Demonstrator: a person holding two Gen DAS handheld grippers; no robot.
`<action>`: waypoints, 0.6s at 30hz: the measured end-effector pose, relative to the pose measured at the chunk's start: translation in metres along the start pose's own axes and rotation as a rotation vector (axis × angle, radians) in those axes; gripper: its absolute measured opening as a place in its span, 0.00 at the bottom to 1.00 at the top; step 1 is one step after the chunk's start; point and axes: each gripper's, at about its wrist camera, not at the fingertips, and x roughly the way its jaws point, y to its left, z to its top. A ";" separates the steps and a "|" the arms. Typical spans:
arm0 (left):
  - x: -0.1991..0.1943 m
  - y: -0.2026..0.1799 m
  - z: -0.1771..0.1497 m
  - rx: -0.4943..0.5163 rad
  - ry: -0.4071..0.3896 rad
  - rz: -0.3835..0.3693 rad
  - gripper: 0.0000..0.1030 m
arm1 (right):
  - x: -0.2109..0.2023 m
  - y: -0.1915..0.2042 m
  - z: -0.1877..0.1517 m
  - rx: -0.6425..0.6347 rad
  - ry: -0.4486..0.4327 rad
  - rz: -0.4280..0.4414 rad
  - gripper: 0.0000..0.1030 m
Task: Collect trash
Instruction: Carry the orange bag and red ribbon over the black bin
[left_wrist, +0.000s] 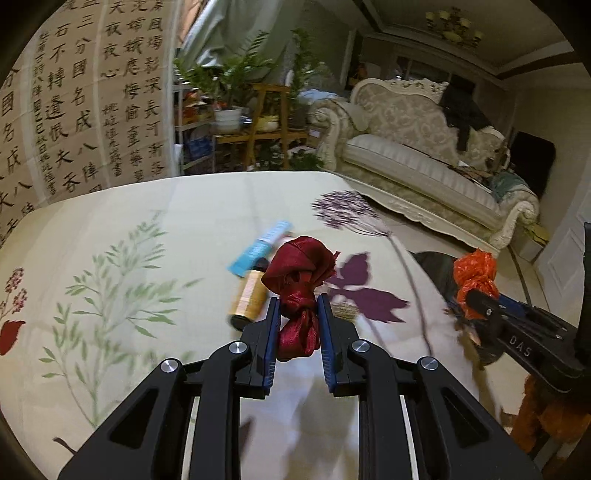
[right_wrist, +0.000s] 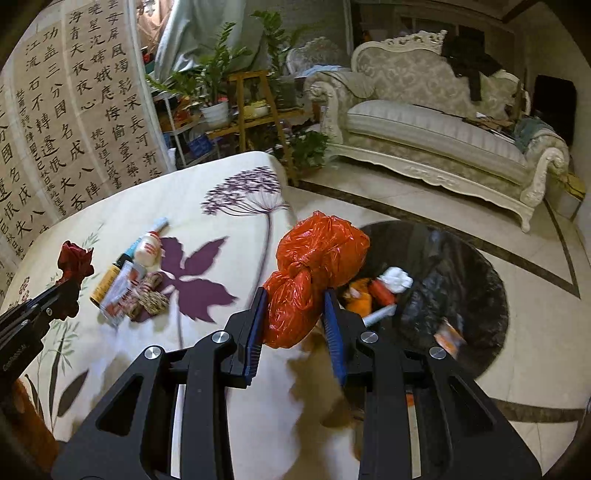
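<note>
My left gripper (left_wrist: 298, 308) is shut on a knotted dark red cloth (left_wrist: 301, 273), held above the floral tablecloth (left_wrist: 147, 221); from the right wrist view this gripper (right_wrist: 68, 282) and its red cloth (right_wrist: 75, 258) appear at far left. My right gripper (right_wrist: 293, 295) is shut on a knotted orange plastic bag (right_wrist: 317, 258), hanging over the table's right edge beside a black trash bin (right_wrist: 443, 280) that holds wrappers. In the left wrist view the orange bag (left_wrist: 474, 275) shows at right. An amber bottle (left_wrist: 249, 295) and blue tube (left_wrist: 260, 249) lie on the cloth.
A white bottle (right_wrist: 147, 249), a packet (right_wrist: 118, 291) and twine bundles (right_wrist: 149, 295) lie on the table. A cream sofa (right_wrist: 424, 125) stands across the tiled floor. Potted plants on wooden shelves (right_wrist: 251, 110) and a calligraphy screen (right_wrist: 74, 122) stand behind the table.
</note>
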 end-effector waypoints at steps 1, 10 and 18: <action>0.001 -0.009 -0.002 0.009 0.002 -0.013 0.20 | -0.002 -0.004 -0.002 0.004 -0.001 -0.006 0.29; 0.014 -0.068 -0.005 0.085 0.015 -0.088 0.20 | -0.015 -0.047 -0.015 0.057 -0.006 -0.065 0.29; 0.038 -0.116 -0.001 0.171 0.030 -0.122 0.21 | -0.010 -0.080 -0.014 0.098 -0.008 -0.101 0.29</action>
